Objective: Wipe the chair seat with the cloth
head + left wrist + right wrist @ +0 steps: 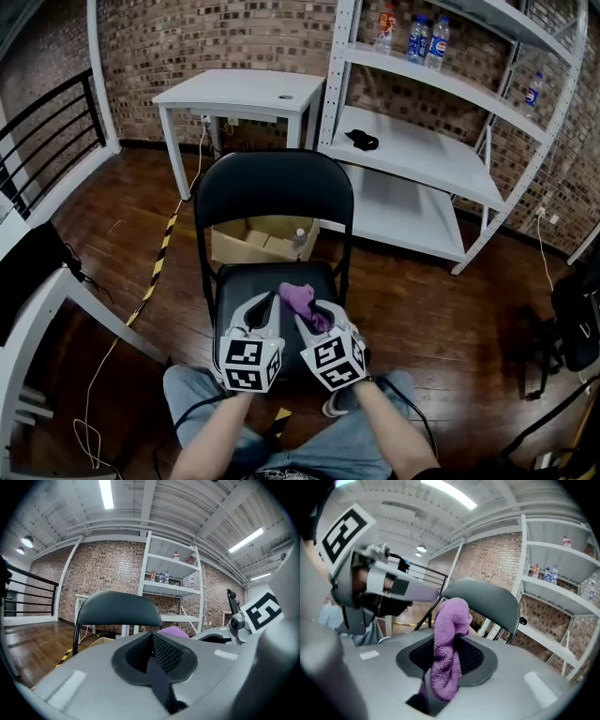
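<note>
Pinching the purple cloth (pixel 450 620) tight in the right gripper (pixel 446 660). Squeezed onto its lower part, with a soft lump poking up and forward past the tips, toward the chair back (pixel 485 597). Long way of the cloth: along the jaws, from deep inside the gripper out to the tips and a bit beyond.

Closed all the way at the left gripper (pixel 152 649), with nothing inside. Just beside the right one, both low over the front half of the chair seat (pixel 246 286).

From the head view: a cloth bunch over the middle of the seat, a little right of centre, just ahead of the right gripper. Cannot tell if touching the seat or just above it.

Nearer to the job: the right gripper, the one with the cloth. Below and ahead of the cloth: bare black seat, all the way to the chair back. Probably next: press the lump down flat onto the seat, then push away and pull back along it. Wiping likely only just starting.
</note>
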### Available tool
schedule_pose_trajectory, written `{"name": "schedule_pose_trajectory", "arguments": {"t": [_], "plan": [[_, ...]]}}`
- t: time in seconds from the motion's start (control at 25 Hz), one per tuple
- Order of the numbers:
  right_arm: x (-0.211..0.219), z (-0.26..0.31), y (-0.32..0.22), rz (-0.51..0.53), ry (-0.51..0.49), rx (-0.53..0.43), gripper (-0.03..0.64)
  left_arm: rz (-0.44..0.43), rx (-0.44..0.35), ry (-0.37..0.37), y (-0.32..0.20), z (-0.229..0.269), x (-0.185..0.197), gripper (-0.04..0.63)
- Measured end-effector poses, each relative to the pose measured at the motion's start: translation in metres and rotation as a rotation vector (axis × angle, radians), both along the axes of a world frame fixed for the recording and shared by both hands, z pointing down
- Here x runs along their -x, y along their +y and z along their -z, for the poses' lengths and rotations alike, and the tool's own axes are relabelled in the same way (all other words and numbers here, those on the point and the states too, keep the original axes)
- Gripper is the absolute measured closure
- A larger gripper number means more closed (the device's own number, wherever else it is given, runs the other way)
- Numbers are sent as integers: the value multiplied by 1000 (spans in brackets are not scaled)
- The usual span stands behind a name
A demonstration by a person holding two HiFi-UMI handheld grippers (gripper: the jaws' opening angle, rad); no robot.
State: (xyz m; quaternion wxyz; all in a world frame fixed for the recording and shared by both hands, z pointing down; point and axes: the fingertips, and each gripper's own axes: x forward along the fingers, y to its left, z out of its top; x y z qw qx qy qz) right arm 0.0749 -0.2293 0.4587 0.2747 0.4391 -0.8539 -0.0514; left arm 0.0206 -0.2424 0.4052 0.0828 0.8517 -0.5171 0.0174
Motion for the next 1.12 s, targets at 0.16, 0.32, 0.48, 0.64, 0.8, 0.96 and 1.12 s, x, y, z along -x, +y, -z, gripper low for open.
{"name": "schedule_pose_trajectory", "arguments": {"t": [0.16, 0.32, 0.48, 0.64, 0.8, 0.96, 1.12], "plan": [[14, 39, 9, -22, -151, -46, 502, 27, -26, 16, 16, 15, 10, 591], [20, 65, 24, -42, -269, -72, 502, 47, -57, 28, 39, 27, 18, 590], [22, 77, 47, -61, -359, -82, 502, 51, -73, 32, 68, 30, 23, 589], [22, 83, 78, -74, -423, -89, 502, 51, -79, 41, 99, 31, 24, 590], [24, 87, 109, -83, -456, -96, 502, 48, -85, 46, 133, 32, 23, 590], [26, 93, 140, -87, -489, -98, 502, 43, -90, 46, 165, 33, 21, 590], [25, 94, 167, -90, -494, -113, 506, 45, -96, 48, 193, 33, 19, 591]]}}
